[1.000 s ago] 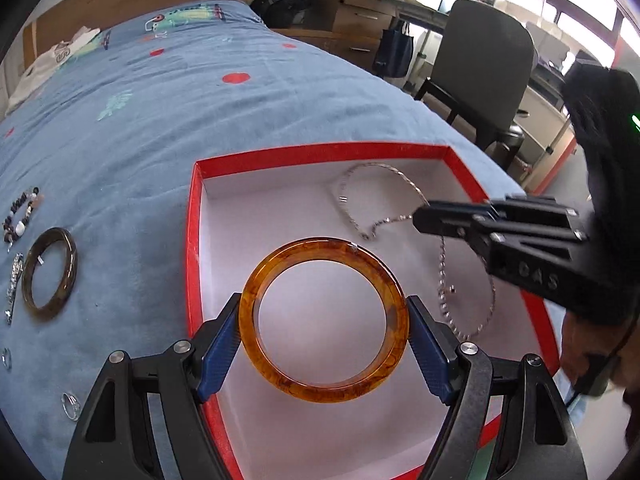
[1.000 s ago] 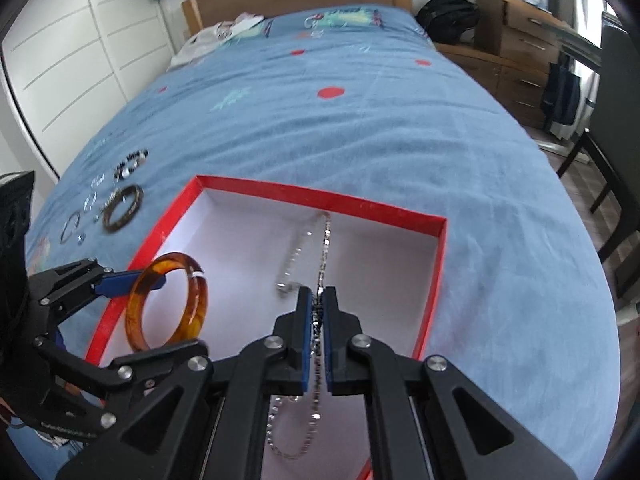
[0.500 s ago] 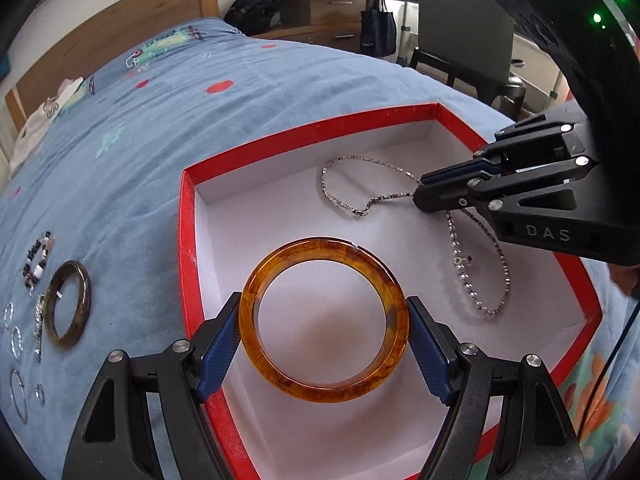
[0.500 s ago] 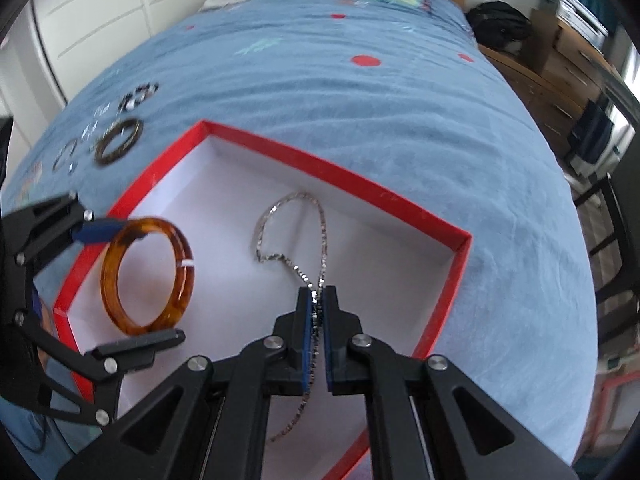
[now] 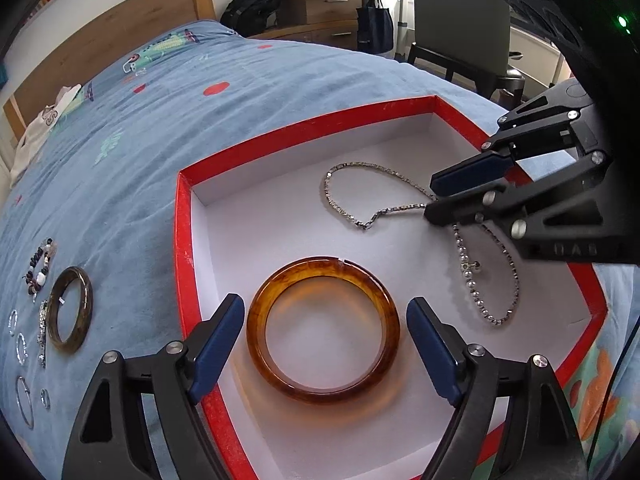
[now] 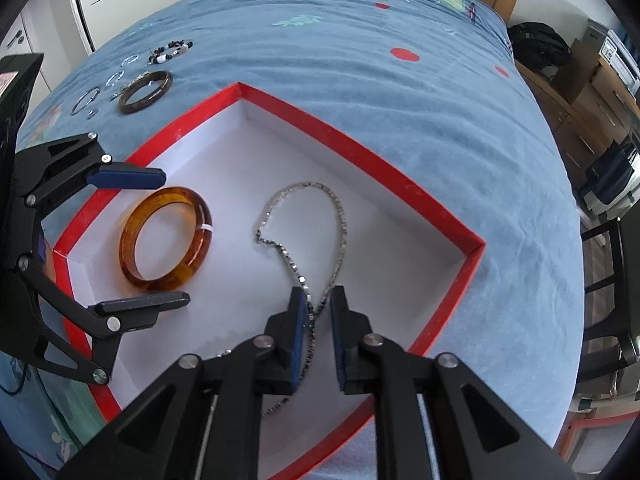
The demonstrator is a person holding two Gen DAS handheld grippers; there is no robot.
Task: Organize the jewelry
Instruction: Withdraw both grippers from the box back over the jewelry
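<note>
A red box [image 5: 182, 240] with a white floor lies on the blue bed. An amber bangle [image 5: 323, 325] lies flat in it, between the pads of my open left gripper [image 5: 326, 344], with small gaps on both sides. It also shows in the right wrist view [image 6: 166, 238]. A silver chain necklace [image 5: 376, 184] lies in the box [image 6: 360, 152]. My right gripper [image 6: 318, 320] is open a little, the chain [image 6: 338, 216] running loose between its pads. The right gripper shows in the left wrist view [image 5: 434, 196], the left in the right wrist view [image 6: 172, 240].
On the bedspread left of the box lie a dark bangle [image 5: 72, 314], a beaded bracelet [image 5: 40, 266] and several silver rings and earrings [image 5: 24, 396]. The dark bangle shows in the right wrist view [image 6: 146, 92]. A chair [image 5: 460, 24] and drawers stand beyond the bed.
My left gripper has opened and the amber bangle now lies on the box floor. My right gripper has opened and let go of the chain. Both views have shifted.
</note>
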